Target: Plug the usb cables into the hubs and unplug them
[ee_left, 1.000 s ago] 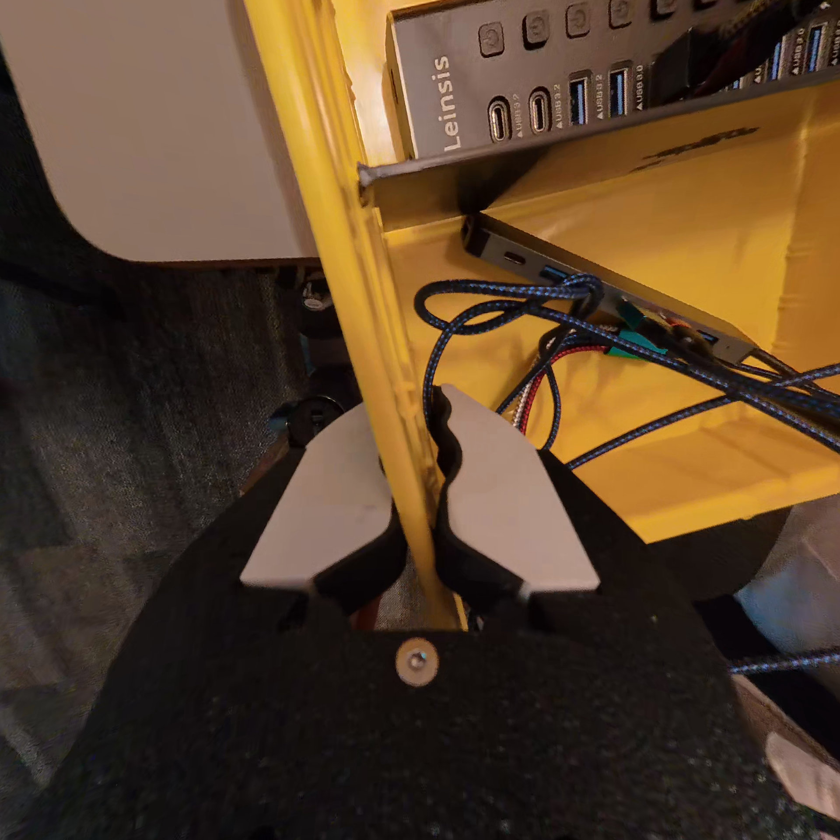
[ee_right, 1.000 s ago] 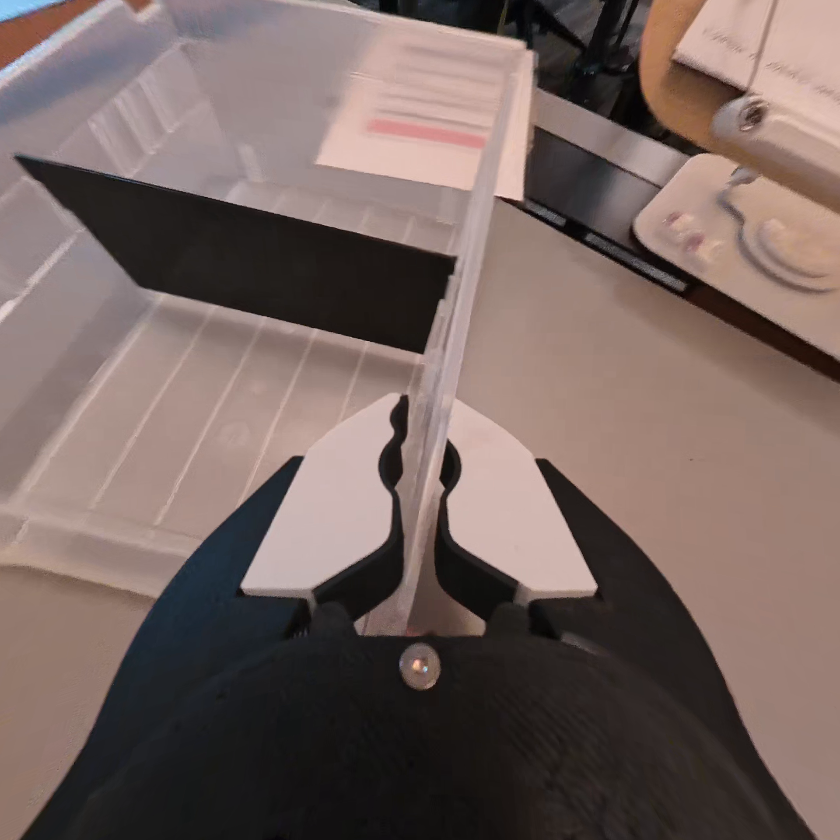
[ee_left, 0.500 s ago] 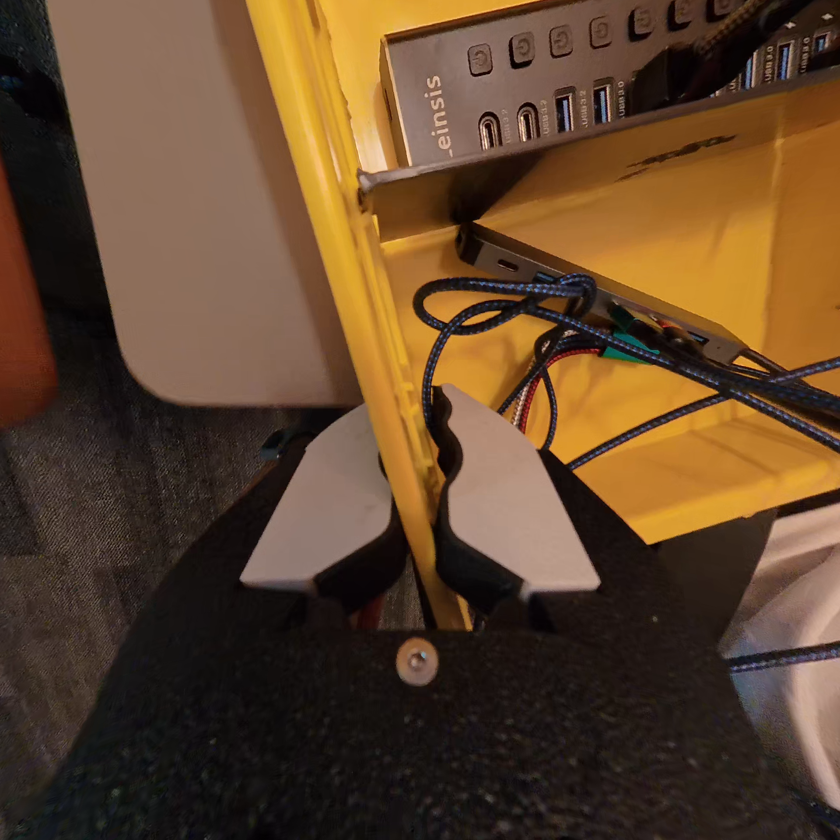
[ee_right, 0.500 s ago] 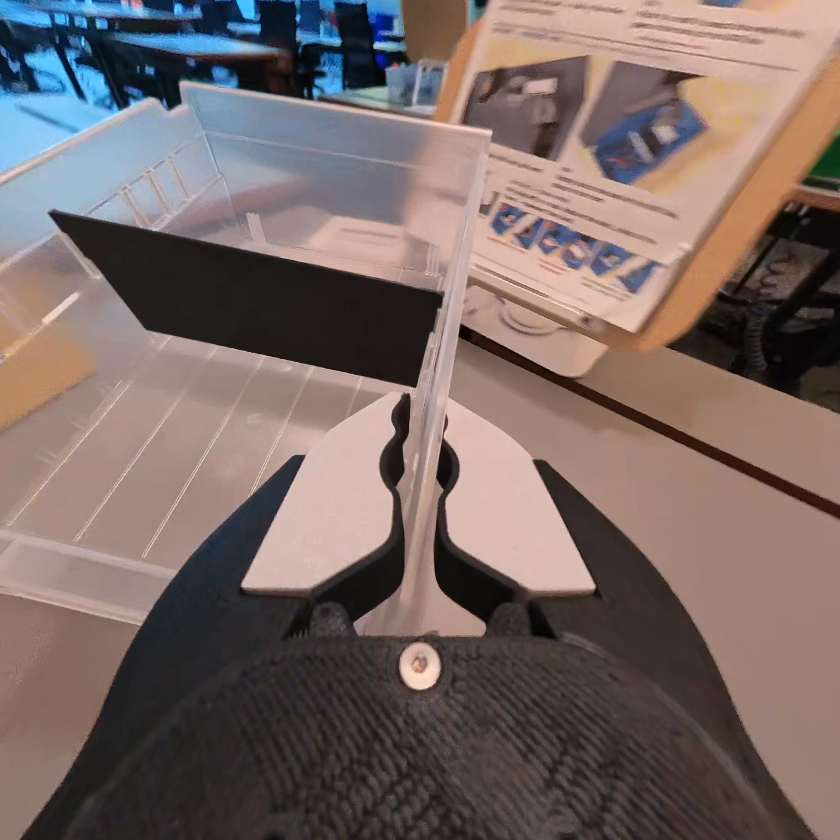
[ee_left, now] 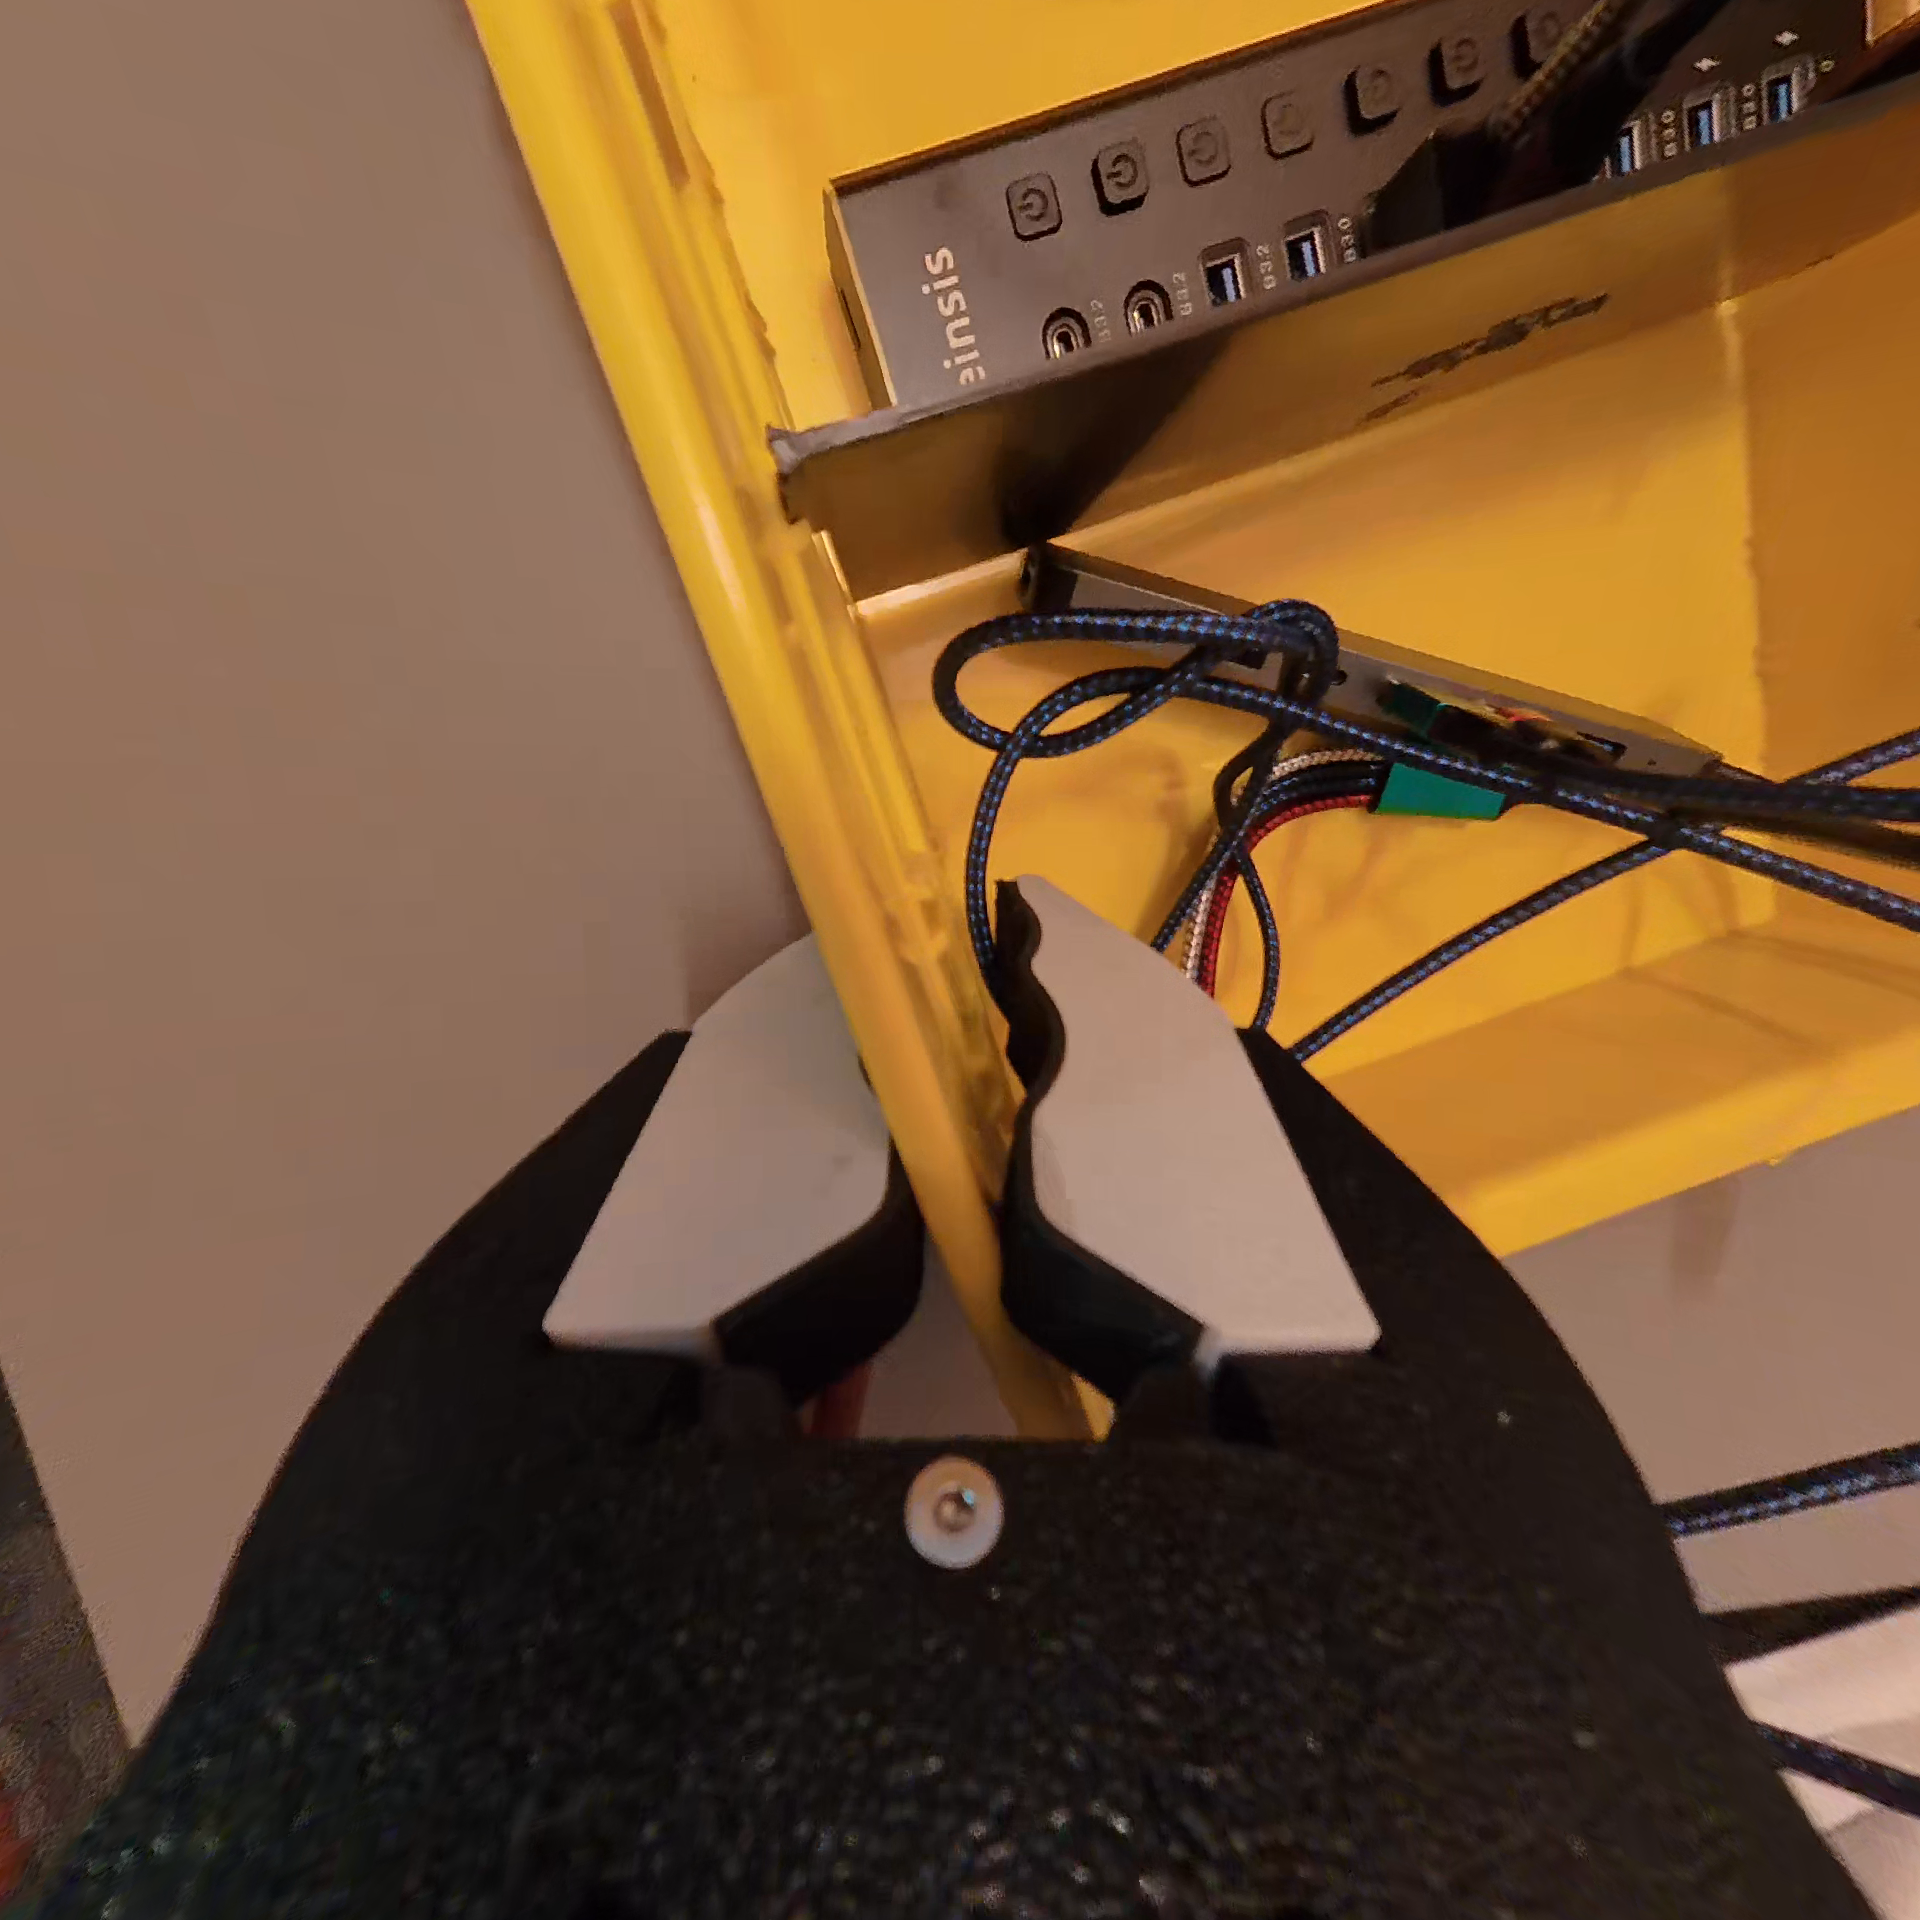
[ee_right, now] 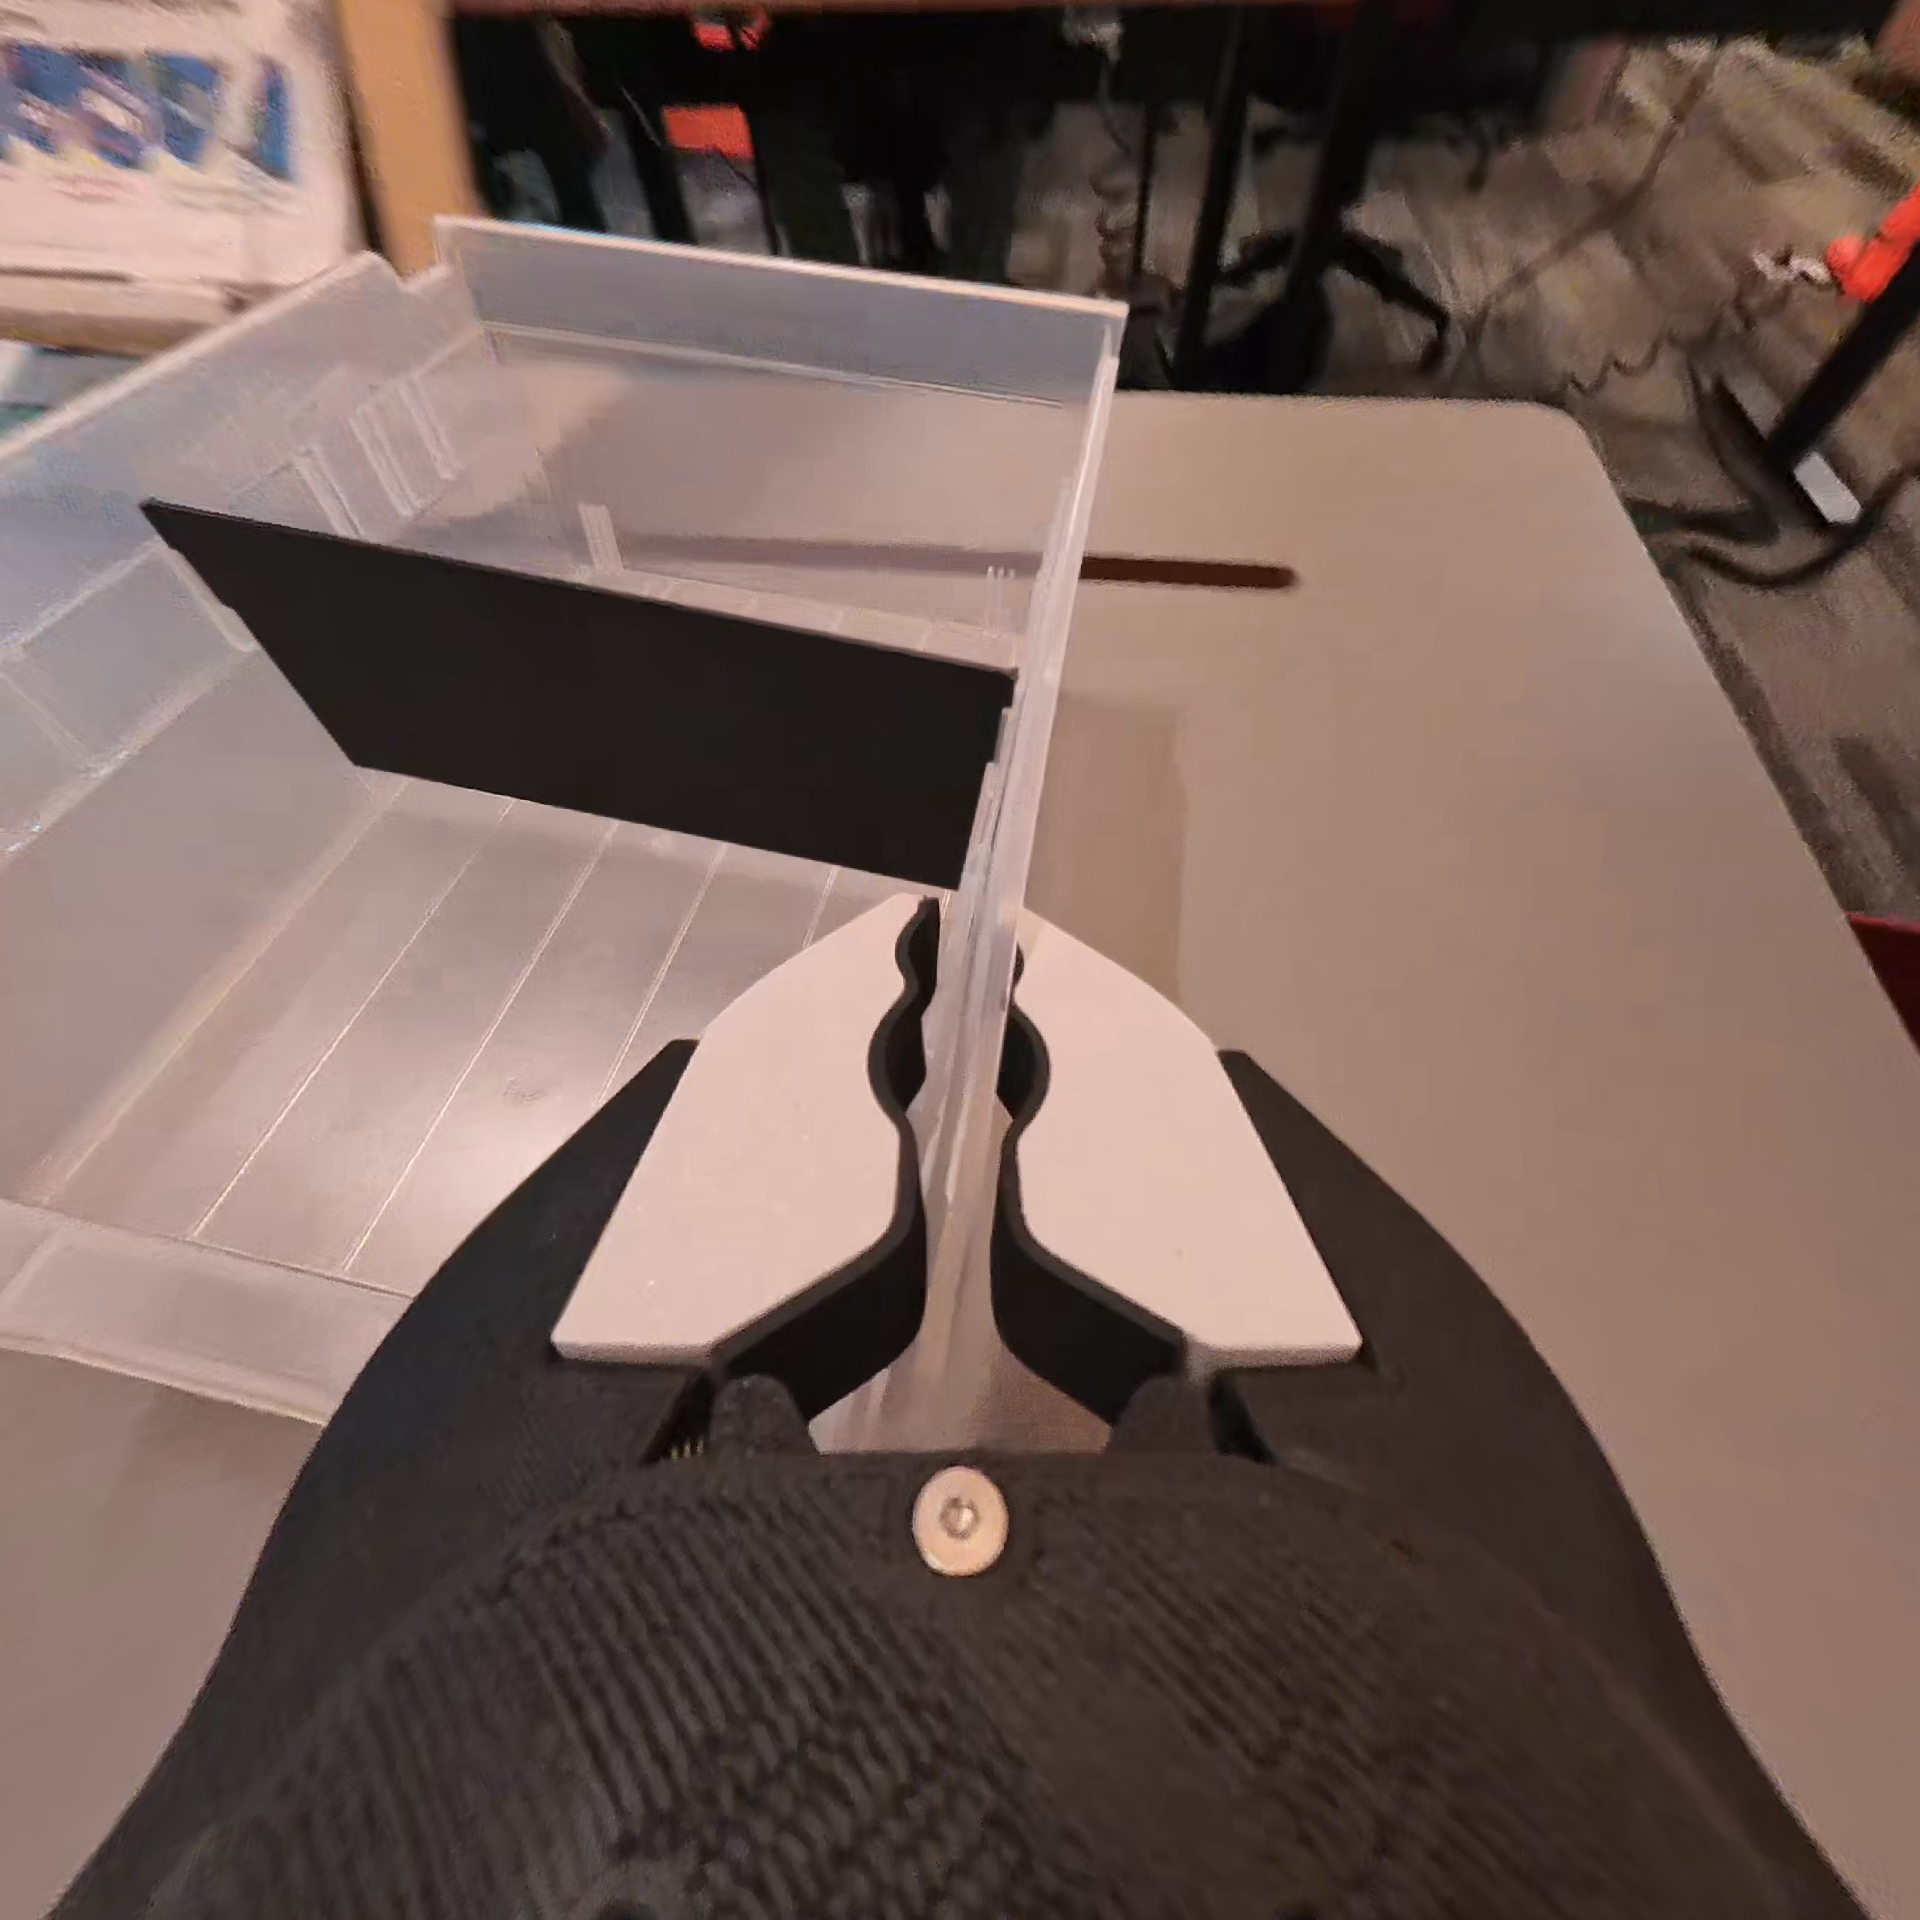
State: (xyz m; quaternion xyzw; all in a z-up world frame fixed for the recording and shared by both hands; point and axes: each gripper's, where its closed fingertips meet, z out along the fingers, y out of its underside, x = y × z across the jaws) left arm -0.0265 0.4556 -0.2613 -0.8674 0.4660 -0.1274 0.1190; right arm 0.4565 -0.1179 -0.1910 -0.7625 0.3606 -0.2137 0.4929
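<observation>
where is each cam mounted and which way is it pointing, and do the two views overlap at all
Left wrist view: sits on the left claw, looking along its fingers into a yellow bin holding two usb hubs and braided cables; the claw is shut on the bin's side wall.
Right wrist view: sits on the right claw, looking across a clear bin with a black divider; the claw is shut on its side wall.
Shared: only the grey tabletop; neither claw shows in the other's view.
</observation>
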